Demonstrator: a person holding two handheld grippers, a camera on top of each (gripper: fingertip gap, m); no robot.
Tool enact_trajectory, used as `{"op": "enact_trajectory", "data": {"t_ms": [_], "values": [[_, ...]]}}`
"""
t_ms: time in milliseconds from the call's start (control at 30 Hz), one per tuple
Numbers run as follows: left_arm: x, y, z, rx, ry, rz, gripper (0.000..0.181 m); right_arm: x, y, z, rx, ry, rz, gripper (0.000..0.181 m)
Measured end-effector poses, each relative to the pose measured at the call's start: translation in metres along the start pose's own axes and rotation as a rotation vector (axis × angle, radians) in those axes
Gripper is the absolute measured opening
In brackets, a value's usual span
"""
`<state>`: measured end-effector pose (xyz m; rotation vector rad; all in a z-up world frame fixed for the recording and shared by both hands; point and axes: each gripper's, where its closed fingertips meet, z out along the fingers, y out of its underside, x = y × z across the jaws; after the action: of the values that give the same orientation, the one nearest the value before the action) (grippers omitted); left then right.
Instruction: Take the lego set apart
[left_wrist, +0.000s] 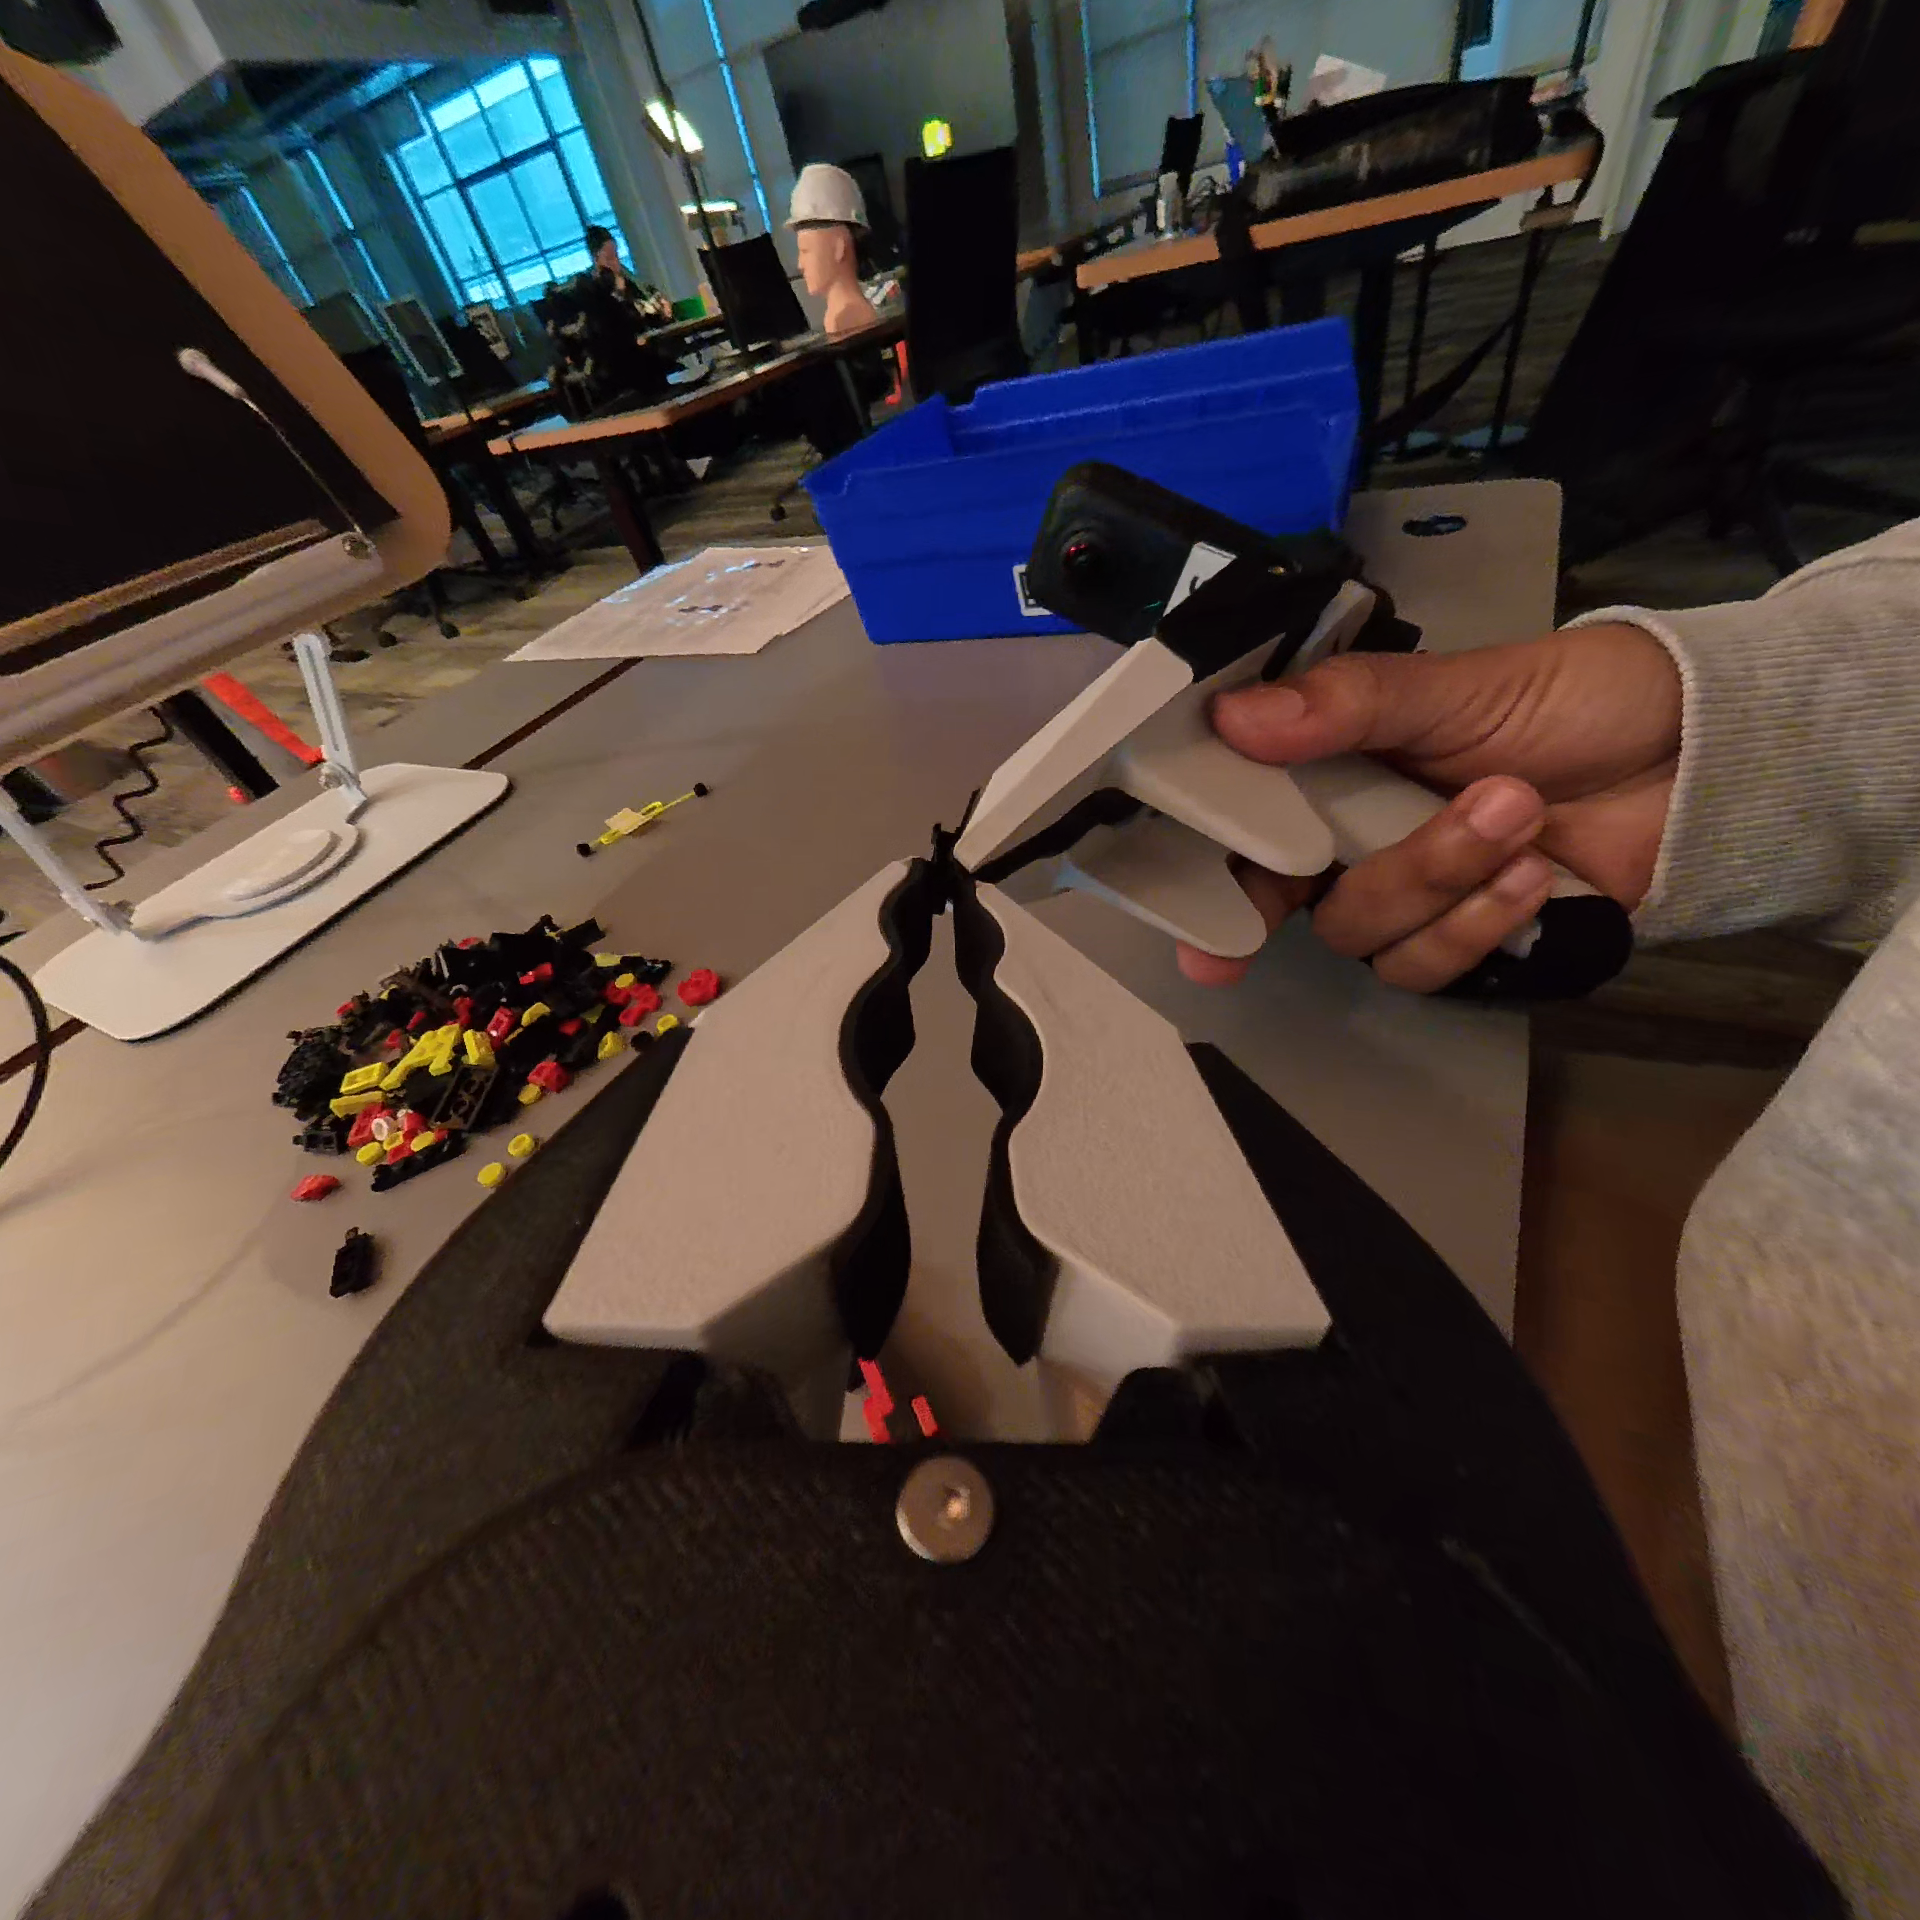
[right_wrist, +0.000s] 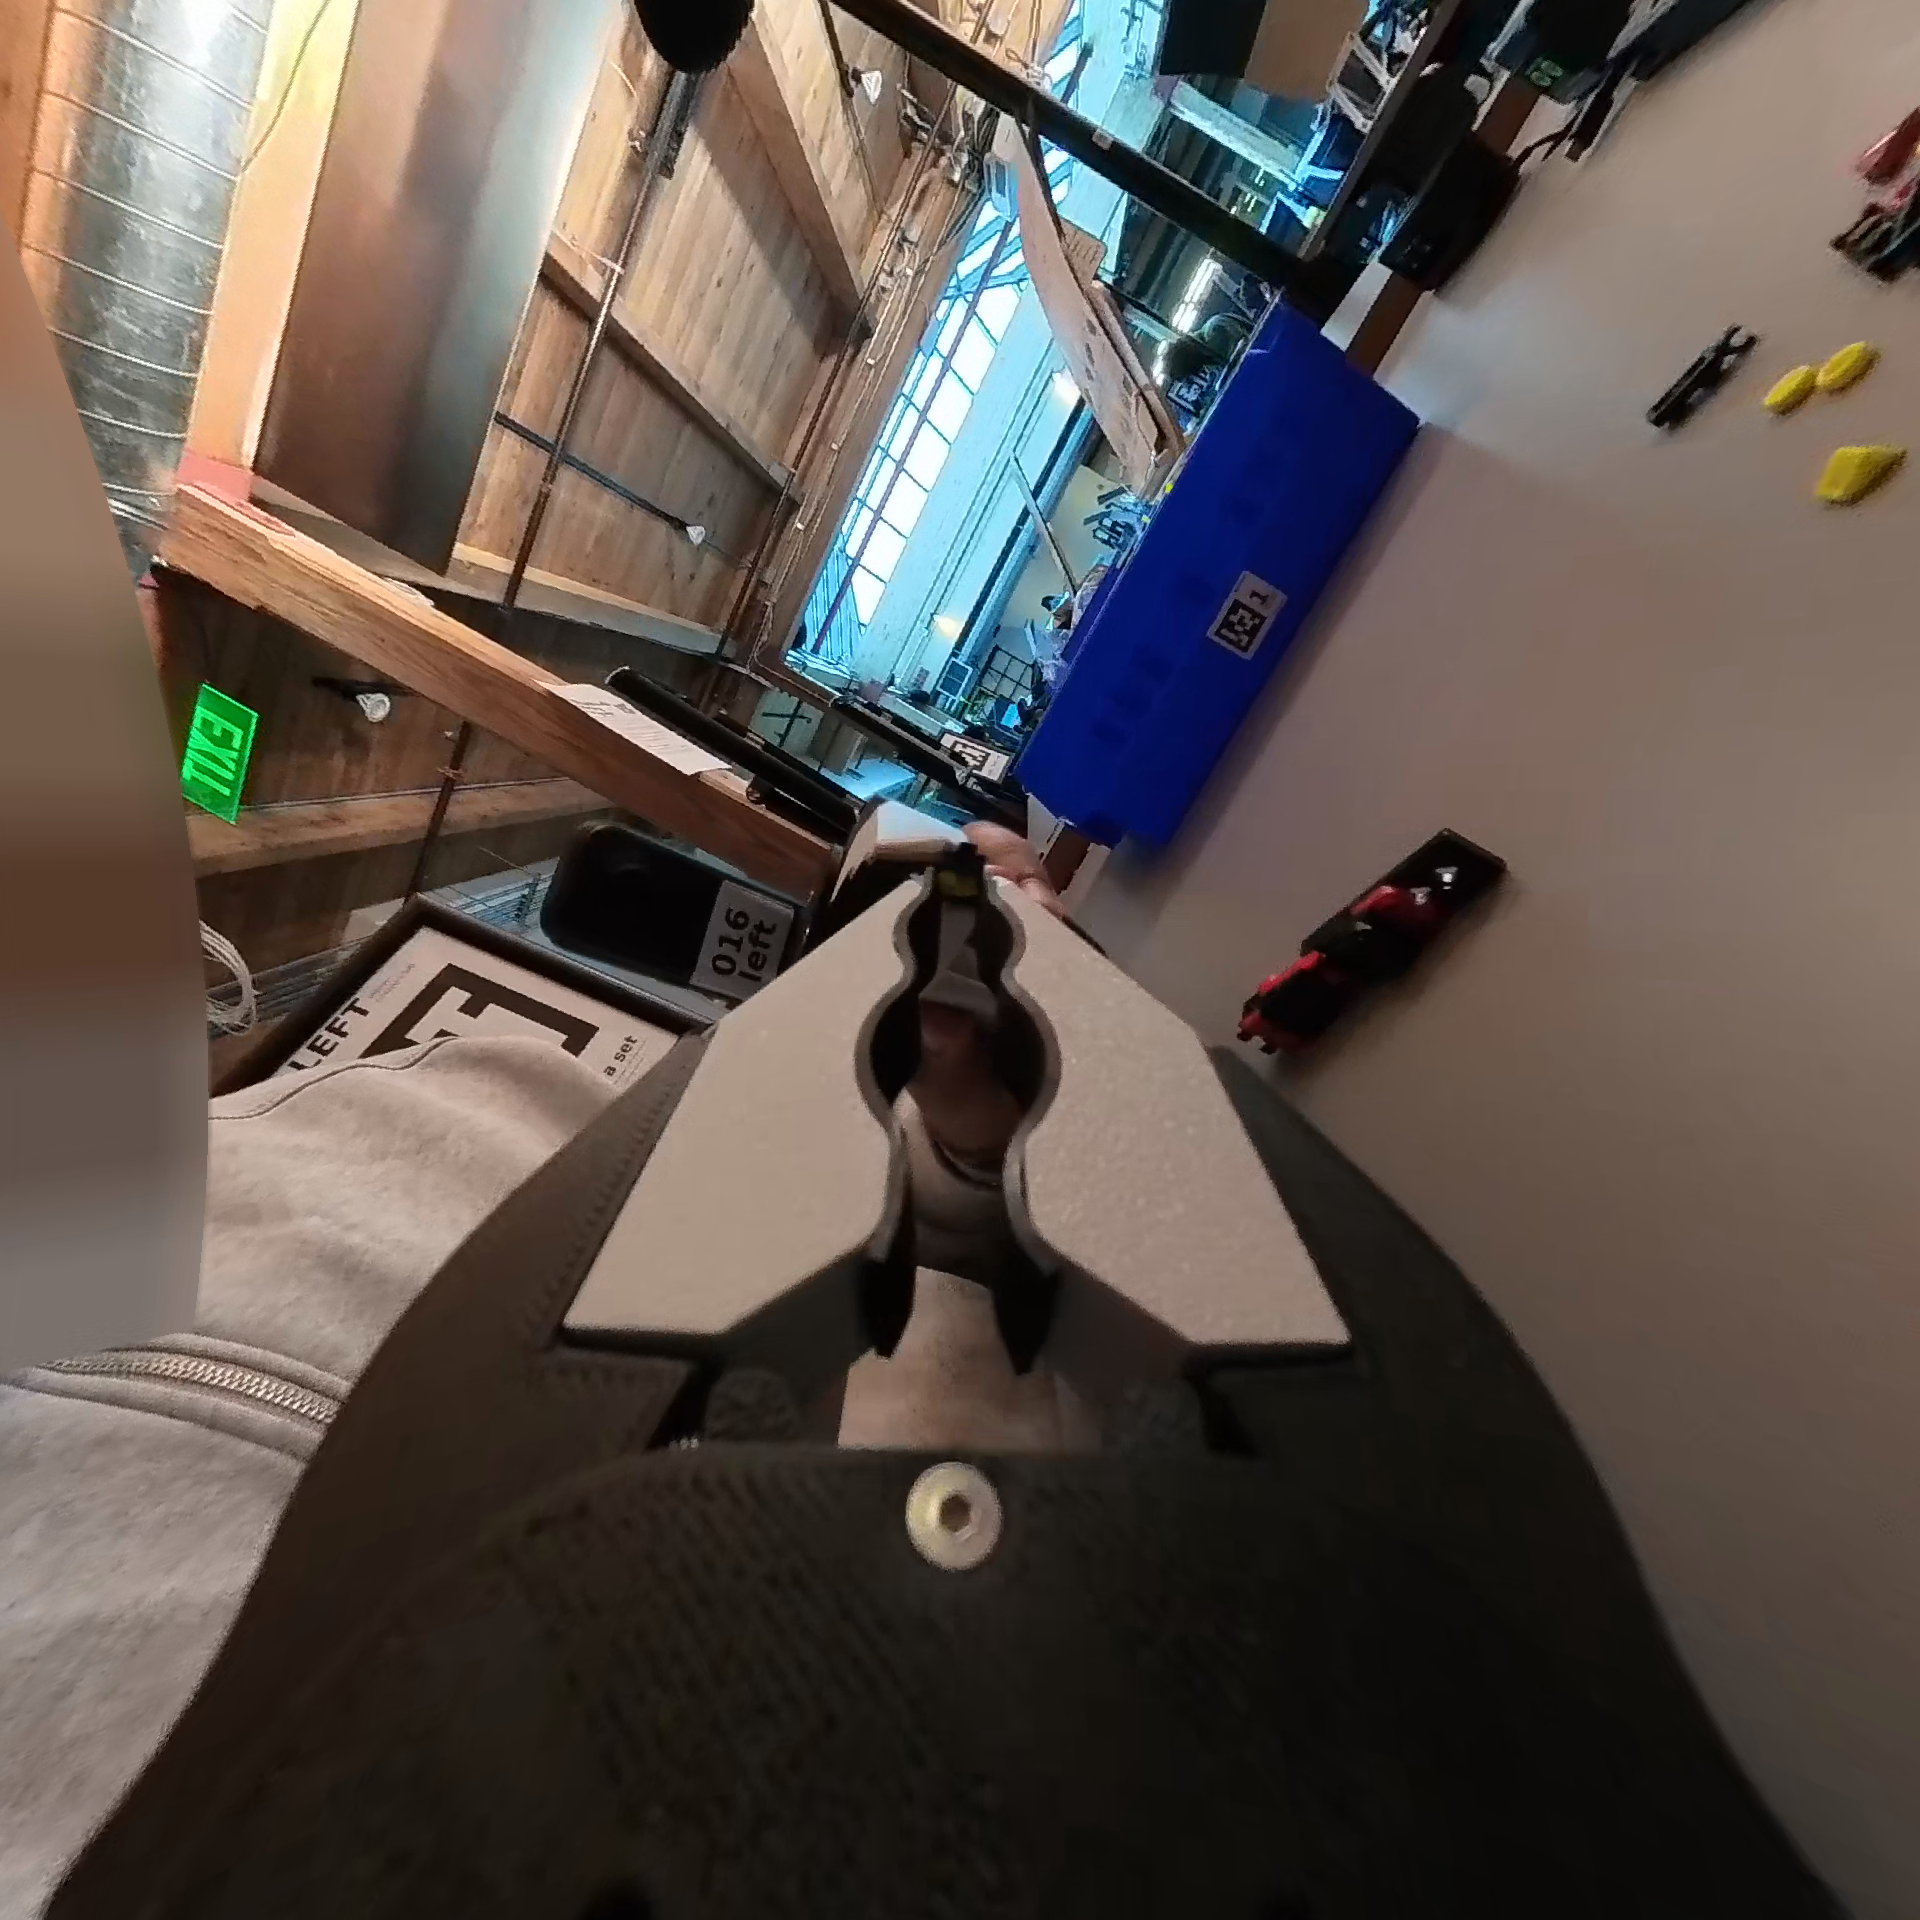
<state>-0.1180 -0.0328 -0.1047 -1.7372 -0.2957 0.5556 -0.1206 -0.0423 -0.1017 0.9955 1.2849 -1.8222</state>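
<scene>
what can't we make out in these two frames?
- Piece pinched between both tongs: left wrist view shows a thin black sliver, right wrist view a tiny black-yellow bit; too small, tips cover it.
- Red bits under the left tongs: mostly hidden by the fingers.
- Red-black assembly: blurred, shape unclear.
- Blue bin: contents hidden by its wall.

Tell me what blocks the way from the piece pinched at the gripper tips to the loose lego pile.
Nothing visible does. The small black piece is pinched between both gripper tips above the table; bare tabletop lies between it and the pile.
</scene>
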Motion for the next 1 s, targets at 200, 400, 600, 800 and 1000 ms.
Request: {"op": "enact_trajectory", "data": {"t_ms": [200, 400, 600, 800, 1000], "values": [[-0.003, 0.003, 0.005, 0.002, -0.008, -0.092, 0.004, 0.005, -0.002, -0.002, 0.007, 0.011, 0.024, 0.005], [-0.005, 0.007, 0.010, -0.002, -0.006, -0.163, 0.004, 0.010, -0.003, -0.004, 0.000, 0.046, 0.013, 0.005], [-0.095, -0.004, -0.036, 0.103, -0.211, -0.372, 0.000, 0.011, -0.005, -0.013, 0.018, 0.048, 0.008, 0.000], [-0.063, 0.001, -0.018, 0.046, -0.123, -0.172, 0.000, 0.019, -0.013, -0.010, 0.033, 0.111, -0.078, 0.010], [-0.032, 0.006, 0.000, 0.033, -0.022, -0.205, 0.000, 0.018, -0.003, -0.001, 0.021, 0.131, -0.119, 0.005]]}}
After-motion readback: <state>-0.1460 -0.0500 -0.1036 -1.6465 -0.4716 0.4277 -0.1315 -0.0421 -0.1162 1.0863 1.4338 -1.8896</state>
